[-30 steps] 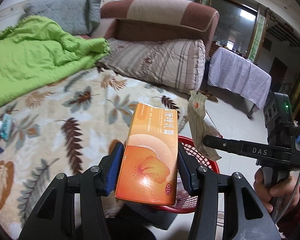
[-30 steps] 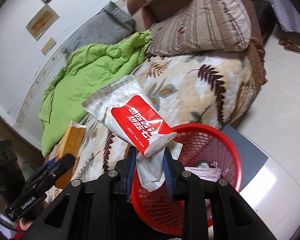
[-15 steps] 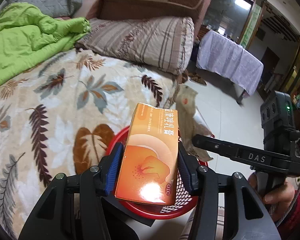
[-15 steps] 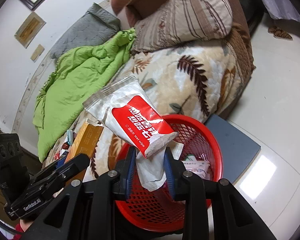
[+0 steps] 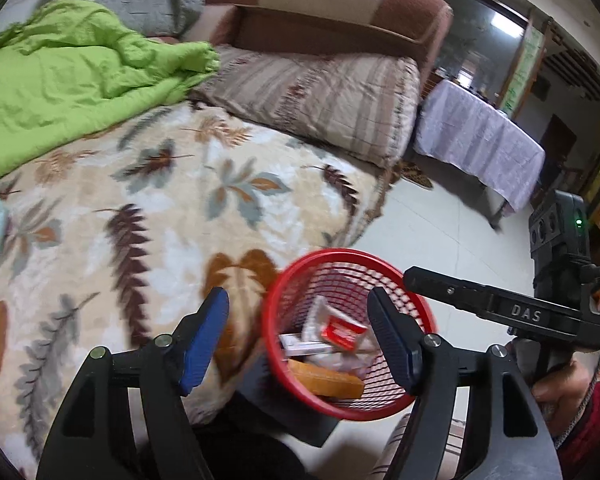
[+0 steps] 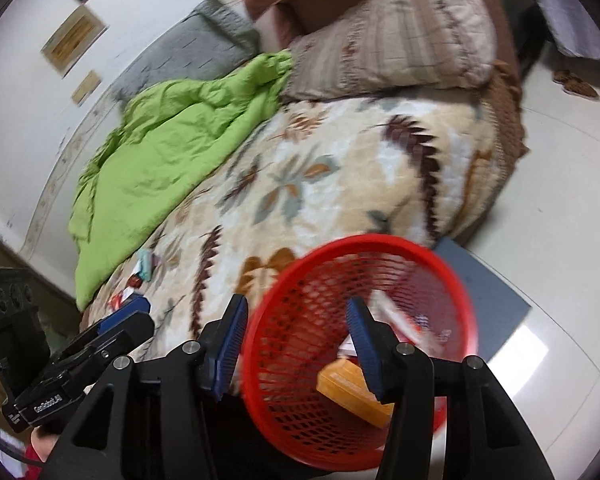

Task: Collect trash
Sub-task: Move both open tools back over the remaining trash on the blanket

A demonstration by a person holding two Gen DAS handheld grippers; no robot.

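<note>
Orange box (image 5: 326,378) in red basket (image 5: 284,280), below both empty, just-opened tongs (image 5: 300,340).

The basket (image 5: 346,256) stands on the floor (image 5: 440,232) beside the bed (image 5: 172,208). In it lie a box (image 5: 326,380) and a packet (image 5: 340,330). On the bed, a quilt (image 5: 72,76) lies left of a pillow (image 5: 320,92).

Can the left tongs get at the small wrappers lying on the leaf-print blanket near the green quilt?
Probably yes: left tongs are open and empty, and nothing covers the wrappers on the blanket.
</note>
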